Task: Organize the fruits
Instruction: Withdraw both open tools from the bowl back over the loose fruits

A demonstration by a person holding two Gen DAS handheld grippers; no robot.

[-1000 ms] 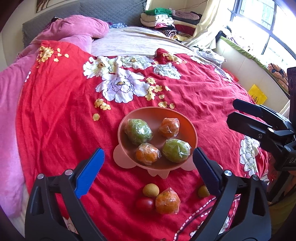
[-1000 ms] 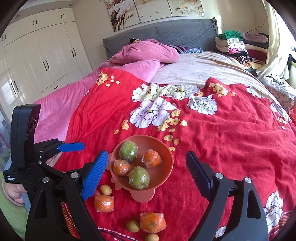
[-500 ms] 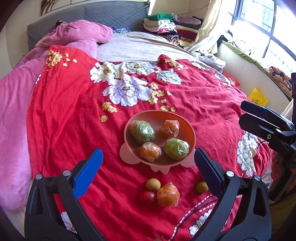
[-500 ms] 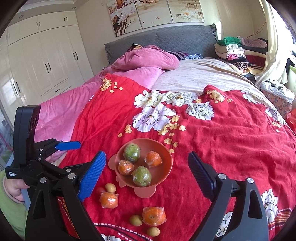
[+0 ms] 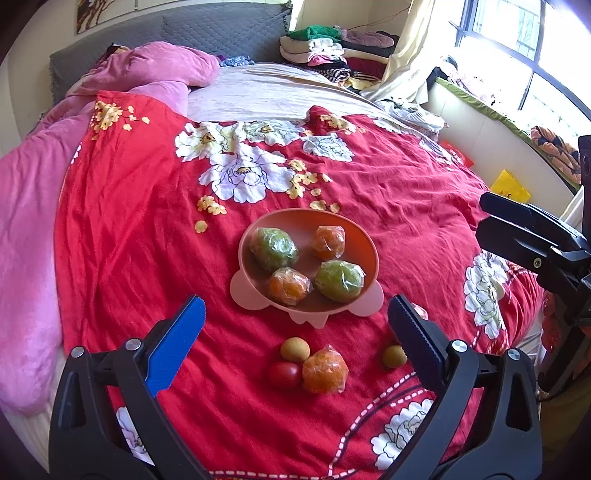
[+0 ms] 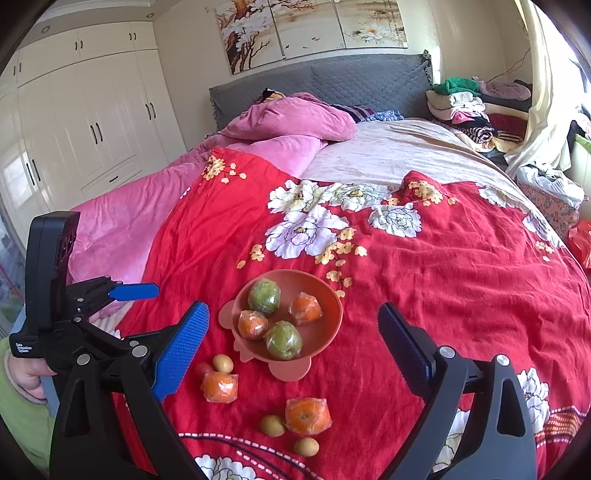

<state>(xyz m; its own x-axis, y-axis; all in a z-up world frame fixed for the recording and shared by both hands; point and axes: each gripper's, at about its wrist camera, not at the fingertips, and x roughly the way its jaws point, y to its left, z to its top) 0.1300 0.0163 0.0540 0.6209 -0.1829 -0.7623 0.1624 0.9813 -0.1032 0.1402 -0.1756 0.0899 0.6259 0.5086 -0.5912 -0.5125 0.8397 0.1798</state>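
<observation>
Both views pulled back; only right wrist shows wardrobe (image 6: 85,122).

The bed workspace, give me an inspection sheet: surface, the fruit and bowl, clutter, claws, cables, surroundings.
Surface: red floral quilt over the bed, wrinkled.
Job's things: pink bowl holds two wrapped green fruits and two wrapped oranges. Loose on the quilt: a wrapped orange touching a red tomato and a small yellow fruit; a second wrapped orange with two small yellow fruits.
Clutter: folded clothes pile beside the headboard.
Claws: left claw open, empty; right claw open, empty; both above the quilt.
Cables: nothing seen.
Surroundings: pink duvet, white wardrobe, wall paintings, window.
</observation>
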